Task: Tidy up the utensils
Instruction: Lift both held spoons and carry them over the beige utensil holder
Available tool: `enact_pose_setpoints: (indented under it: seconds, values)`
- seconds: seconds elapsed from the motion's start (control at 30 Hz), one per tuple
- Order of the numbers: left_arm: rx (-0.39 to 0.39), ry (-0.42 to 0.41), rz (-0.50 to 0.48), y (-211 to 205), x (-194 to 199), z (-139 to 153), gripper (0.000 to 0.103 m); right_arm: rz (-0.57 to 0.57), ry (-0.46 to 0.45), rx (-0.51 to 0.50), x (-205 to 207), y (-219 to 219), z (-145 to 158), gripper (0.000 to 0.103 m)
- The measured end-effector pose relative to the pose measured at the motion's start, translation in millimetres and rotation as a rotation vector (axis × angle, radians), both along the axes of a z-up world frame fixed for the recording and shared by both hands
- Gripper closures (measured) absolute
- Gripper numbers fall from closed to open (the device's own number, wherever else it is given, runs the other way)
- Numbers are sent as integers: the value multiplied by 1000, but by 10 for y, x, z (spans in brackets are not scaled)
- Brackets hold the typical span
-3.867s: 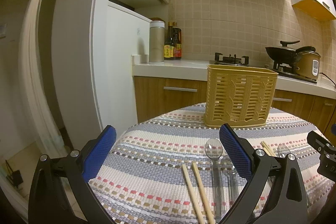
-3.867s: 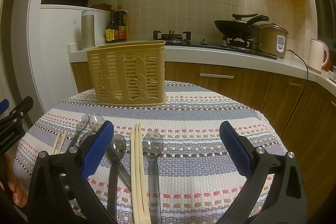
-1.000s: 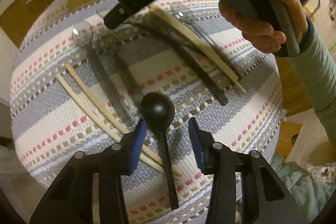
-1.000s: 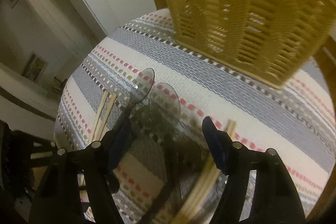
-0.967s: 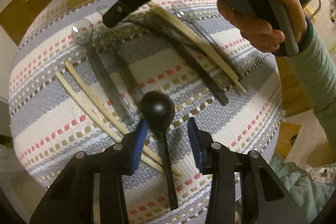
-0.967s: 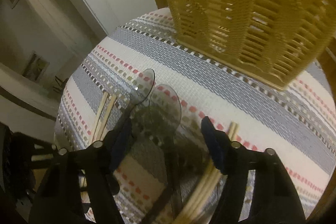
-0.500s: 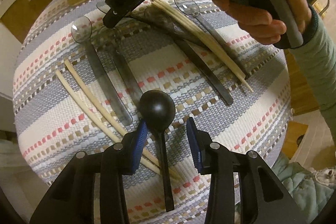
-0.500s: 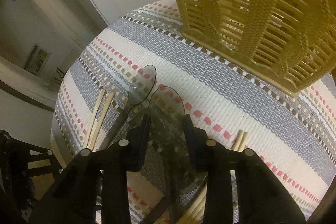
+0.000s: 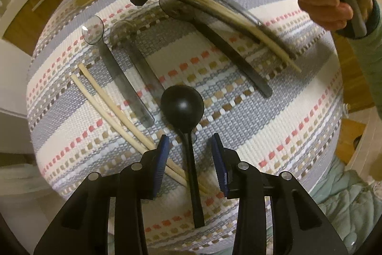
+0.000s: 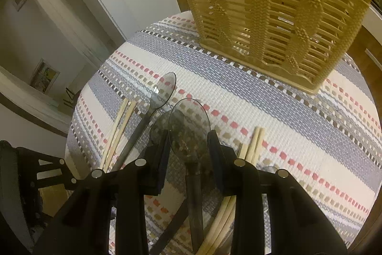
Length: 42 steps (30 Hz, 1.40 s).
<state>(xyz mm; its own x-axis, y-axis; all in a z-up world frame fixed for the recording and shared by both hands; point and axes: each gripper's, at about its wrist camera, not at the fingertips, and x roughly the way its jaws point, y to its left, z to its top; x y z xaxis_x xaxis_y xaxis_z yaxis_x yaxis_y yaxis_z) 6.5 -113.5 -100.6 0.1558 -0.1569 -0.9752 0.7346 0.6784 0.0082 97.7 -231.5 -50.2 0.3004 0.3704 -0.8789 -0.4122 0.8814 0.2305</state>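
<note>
One black spoon (image 9: 182,109), one yellow basket (image 10: 262,4), two chopstick pairs (image 9: 112,106) (image 9: 238,18), and four smoky spoons (image 9: 92,29) lie flat on the striped tablecloth (image 9: 262,135). A fifth, the clear spoon (image 10: 188,126), is in my right claw (image 10: 188,147).

My left claw (image 9: 190,147) is apart, fingers astride the black spoon's handle with a gap on each side. That spoon sits near the table's front edge, long axis straight along my fingers, bowl away from me, handle crossing the near chopsticks.

My right claw's pads (image 10: 164,152) press the clear spoon's bowl edges, bowl pointing toward the basket, handle back toward me.
</note>
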Motion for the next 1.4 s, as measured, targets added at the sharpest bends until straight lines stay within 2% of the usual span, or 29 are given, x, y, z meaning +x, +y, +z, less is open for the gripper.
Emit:
enact_pose_setpoints:
  seconds: [0.03,0.1,0.17,0.23,0.33,0.57,0.77,0.8,0.97,1.17,1.27,1.4]
  values:
    - [14,-14,-1,-9,-24,-2,78,-4,-3,2,-15,-14,7,73]
    - [14,-25,12,-3,-68,21,99,-11,-12,10,-60,-69,42,74]
    - [-44,-18,30,42,-91,58,99,-20,-30,25,-121,-148,110,74]
    - [-97,-47,41,93,-104,145,99,-32,-46,39,-180,-223,187,74]
    - [-217,-55,63,201,-134,318,99,-45,-80,63,-280,-313,310,74]
    - [-442,-177,120,474,-188,867,99,-64,-209,149,-533,-521,757,74]
    - [-595,-319,163,523,141,1433,99,-97,-347,231,-555,-653,1235,74]
    - [-617,-337,171,394,222,1533,99,-107,-375,245,-532,-677,1339,74]
    - [-732,-429,217,419,650,1934,99,-158,-478,257,-383,-722,1698,74]
    - [-840,-581,230,337,1107,2206,99,-239,-583,247,-34,-881,2075,74]
    - [-893,-636,217,275,1309,2233,99,-273,-633,208,124,-929,2163,74]
    - [-916,-694,245,210,1601,2171,99,-306,-679,153,320,-980,2175,74]
